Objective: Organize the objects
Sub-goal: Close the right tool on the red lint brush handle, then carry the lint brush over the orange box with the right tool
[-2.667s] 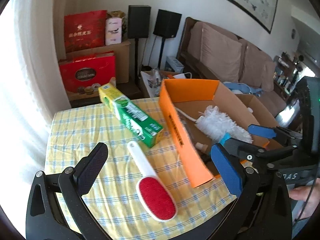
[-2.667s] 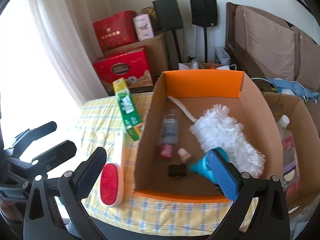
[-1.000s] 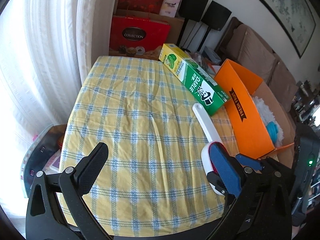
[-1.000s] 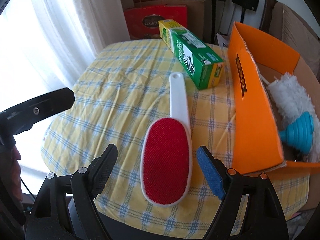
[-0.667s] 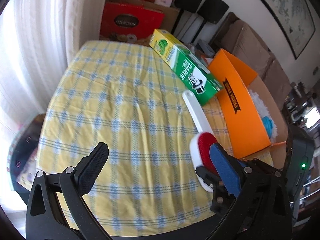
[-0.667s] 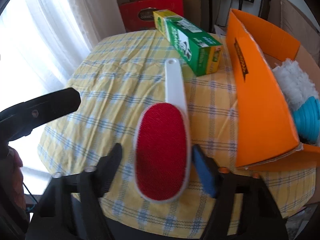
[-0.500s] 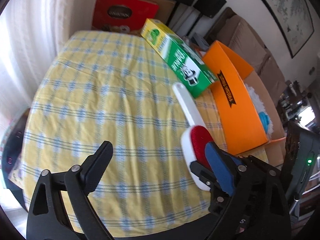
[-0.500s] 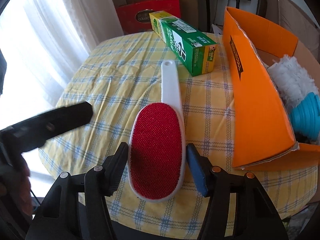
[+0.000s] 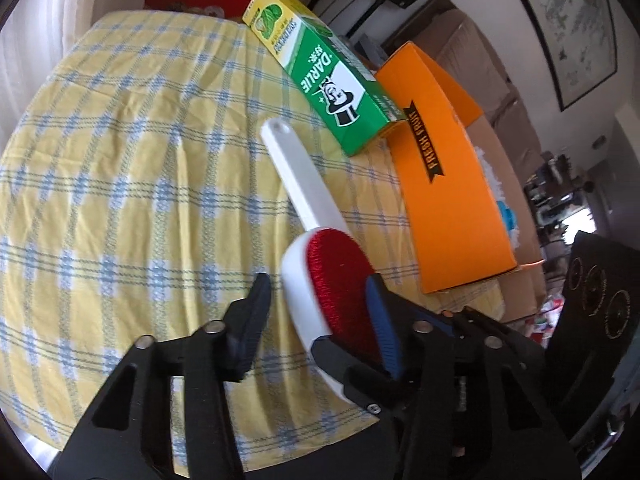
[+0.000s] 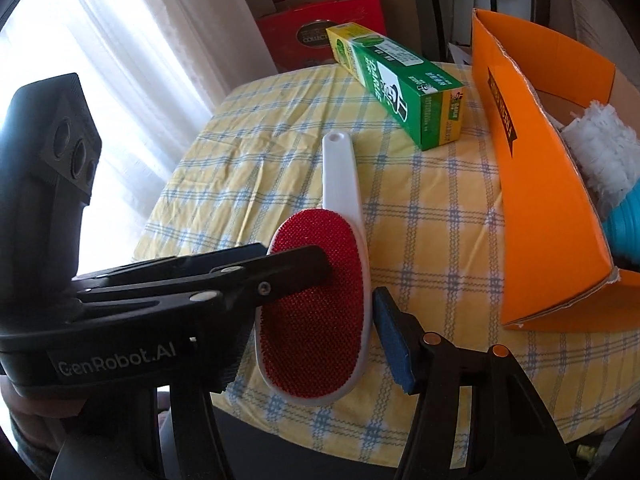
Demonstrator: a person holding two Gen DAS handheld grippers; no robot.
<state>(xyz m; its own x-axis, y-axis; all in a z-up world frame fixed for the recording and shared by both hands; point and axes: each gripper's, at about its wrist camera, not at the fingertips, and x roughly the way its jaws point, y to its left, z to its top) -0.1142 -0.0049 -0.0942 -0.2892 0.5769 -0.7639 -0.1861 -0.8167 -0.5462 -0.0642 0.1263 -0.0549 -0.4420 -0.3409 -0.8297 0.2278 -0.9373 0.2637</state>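
- two grippers now bracket the lint brush head on the tablecloth.
- right gripper: narrowed from wide, near contact.
- left gripper: partly open, empty.
- orange box is probably the destination.

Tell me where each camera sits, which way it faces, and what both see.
Left wrist: on the left gripper, looking along its fingers at the lint brush; right gripper's fingers intrude.
Right wrist: on the right gripper, facing the brush's red pad; left gripper crosses from the left.
Shared: brush, green box, orange box, tablecloth.
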